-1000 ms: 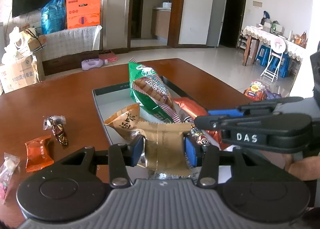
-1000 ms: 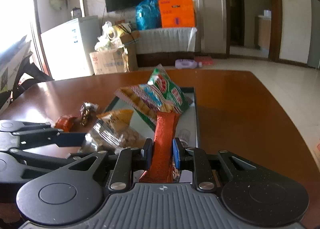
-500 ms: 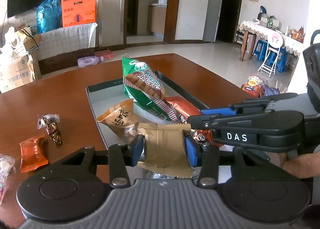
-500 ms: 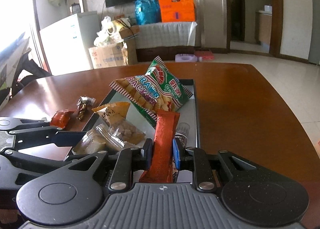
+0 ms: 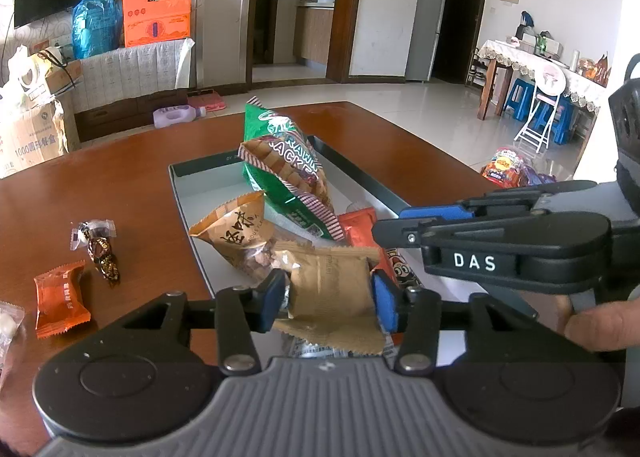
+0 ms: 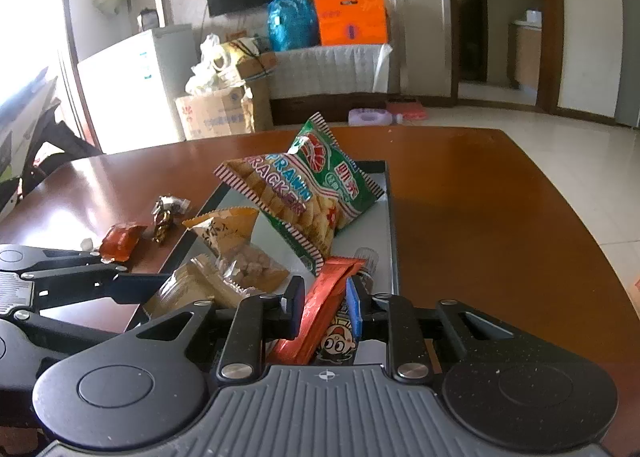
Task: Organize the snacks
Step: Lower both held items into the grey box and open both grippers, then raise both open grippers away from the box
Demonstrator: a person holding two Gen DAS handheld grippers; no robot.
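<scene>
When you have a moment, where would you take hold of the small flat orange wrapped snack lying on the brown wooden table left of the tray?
Grip the small flat orange wrapped snack across its narrow middle, coming from above. It lies flat on the brown wooden table with bare wood along both long sides, and its crimped ends are probably too thin for a firm hold.

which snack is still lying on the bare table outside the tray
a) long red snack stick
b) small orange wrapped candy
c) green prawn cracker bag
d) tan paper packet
b: the small orange wrapped candy lies on the wooden table left of the tray, while the green prawn cracker bag sits in the tray and the other two sit between gripper fingers over it.
</scene>
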